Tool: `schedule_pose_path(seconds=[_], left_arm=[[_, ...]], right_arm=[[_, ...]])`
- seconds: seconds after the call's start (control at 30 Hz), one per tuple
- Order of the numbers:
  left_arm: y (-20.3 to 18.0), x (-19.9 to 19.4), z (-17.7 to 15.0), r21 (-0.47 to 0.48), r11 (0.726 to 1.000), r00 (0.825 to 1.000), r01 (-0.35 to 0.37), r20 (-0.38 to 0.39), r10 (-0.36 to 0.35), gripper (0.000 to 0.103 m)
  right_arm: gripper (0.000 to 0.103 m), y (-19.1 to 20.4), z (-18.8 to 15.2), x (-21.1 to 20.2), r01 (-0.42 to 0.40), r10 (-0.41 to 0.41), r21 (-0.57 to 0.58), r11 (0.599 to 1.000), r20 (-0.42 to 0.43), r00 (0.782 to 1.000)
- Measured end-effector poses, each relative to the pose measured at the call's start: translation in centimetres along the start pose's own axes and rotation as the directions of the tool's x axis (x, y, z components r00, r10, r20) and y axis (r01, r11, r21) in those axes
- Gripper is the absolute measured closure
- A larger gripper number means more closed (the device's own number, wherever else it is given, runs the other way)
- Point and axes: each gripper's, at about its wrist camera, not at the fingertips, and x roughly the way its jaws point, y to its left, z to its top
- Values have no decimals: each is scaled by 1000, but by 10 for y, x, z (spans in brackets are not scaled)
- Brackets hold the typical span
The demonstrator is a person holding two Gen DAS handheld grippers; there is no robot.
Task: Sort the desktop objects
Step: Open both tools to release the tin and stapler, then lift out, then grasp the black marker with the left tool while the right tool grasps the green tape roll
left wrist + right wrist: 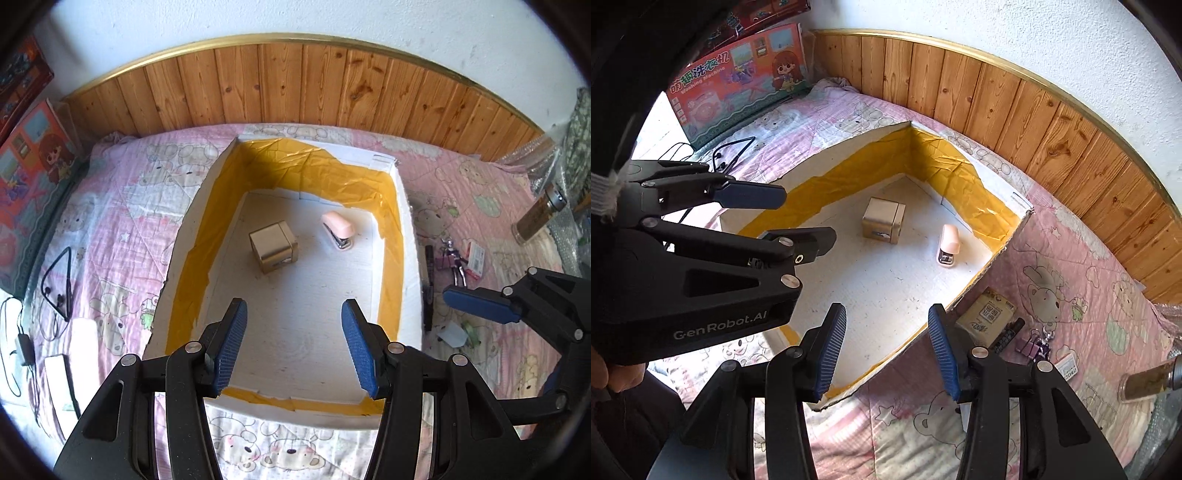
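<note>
Desktop objects remain half sorted: we hold left hand-held gripper (293,345) and right hand-held gripper (886,349) open and empty; beyond, binder clips (1036,347) wait on the bed, stapler (338,229) and tin (274,245) already boxed

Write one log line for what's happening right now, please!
left gripper: open, empty | right gripper: open, empty | white foam box with yellow tape: holds gold cube tin, pink stapler
</note>
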Motion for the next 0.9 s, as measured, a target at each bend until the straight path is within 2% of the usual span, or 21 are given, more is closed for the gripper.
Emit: schedule_pose_path(seconds=[0.2, 0.43, 0.53, 0.7, 0.9], left_arm=[[-12, -10, -11, -3, 1000, 1000, 21, 11, -21, 47], [-31, -17, -17, 23, 997, 997, 68, 26, -69, 47], [-45, -20, -18, 54, 993, 993, 108, 30, -110, 47], [-73, -21, -20, 111, 980, 986, 163, 28, -167, 47], [-109, -10, -23, 163, 959, 972, 234, -22, -233, 47]], right_arm=[[53, 5, -20, -14, 0, 0, 0, 1000, 34, 999], [50, -9, -53, -25, -45, 38, 70, 997, 94, 995], [46, -21, -71, -28, -65, 50, 120, 991, 120, 991], [46, -49, -94, -29, -87, 61, 212, 973, 129, 990], [46, -89, -125, -16, -60, 35, 304, 951, 87, 996]])
